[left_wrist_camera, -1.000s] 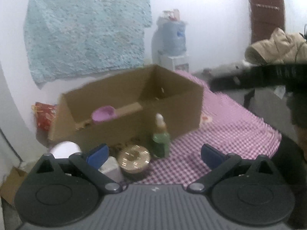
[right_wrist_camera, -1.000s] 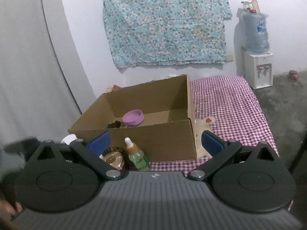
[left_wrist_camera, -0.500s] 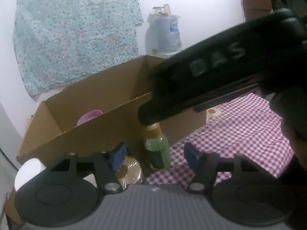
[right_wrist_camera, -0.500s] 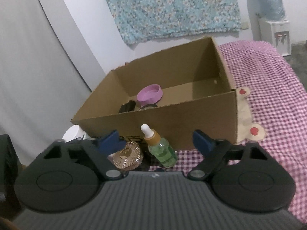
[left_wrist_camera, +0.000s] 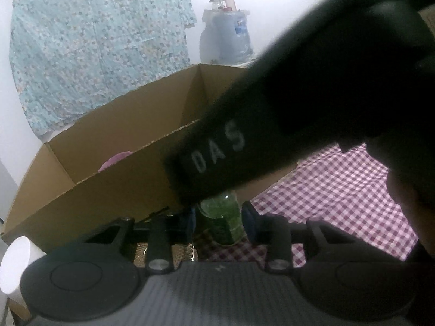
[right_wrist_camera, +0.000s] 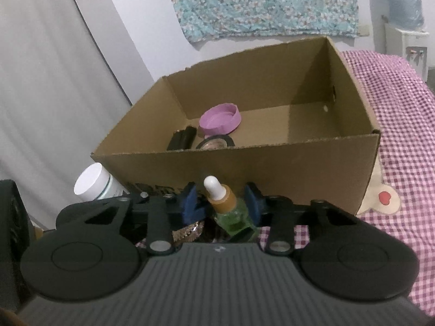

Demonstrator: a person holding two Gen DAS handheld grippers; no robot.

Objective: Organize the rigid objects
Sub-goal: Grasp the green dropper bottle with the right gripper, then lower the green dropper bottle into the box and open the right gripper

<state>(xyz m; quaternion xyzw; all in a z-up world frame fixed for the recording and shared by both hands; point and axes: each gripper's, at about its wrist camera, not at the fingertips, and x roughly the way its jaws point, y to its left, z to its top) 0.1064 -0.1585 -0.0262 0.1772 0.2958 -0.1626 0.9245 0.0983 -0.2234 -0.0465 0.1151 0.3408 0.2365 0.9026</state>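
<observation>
A green dropper bottle (right_wrist_camera: 231, 214) with a white tip and amber collar stands on the checked cloth in front of the cardboard box (right_wrist_camera: 272, 168). My right gripper (right_wrist_camera: 221, 203) is closing on its upper part, and the blue pads touch its sides. In the left wrist view the bottle (left_wrist_camera: 221, 217) sits between the pads of my left gripper (left_wrist_camera: 219, 221), which is closing on the lower body with the pads against it. The right gripper's black body (left_wrist_camera: 272, 125) crosses over it and hides the bottle's top. The box (left_wrist_camera: 108, 190) holds a purple lid (right_wrist_camera: 220, 119).
A gold round lid (right_wrist_camera: 190, 231) lies just left of the bottle, and a white jar (right_wrist_camera: 92, 184) stands further left. Black items (right_wrist_camera: 182, 141) lie in the box. The pink checked cloth (right_wrist_camera: 394, 135) stretches to the right. A water dispenser (right_wrist_camera: 405, 5) stands at the back wall.
Both grippers came forward and down to the green bottle. Their jaws went from wide open to narrow around it. The right gripper's body swung across the left wrist view.
</observation>
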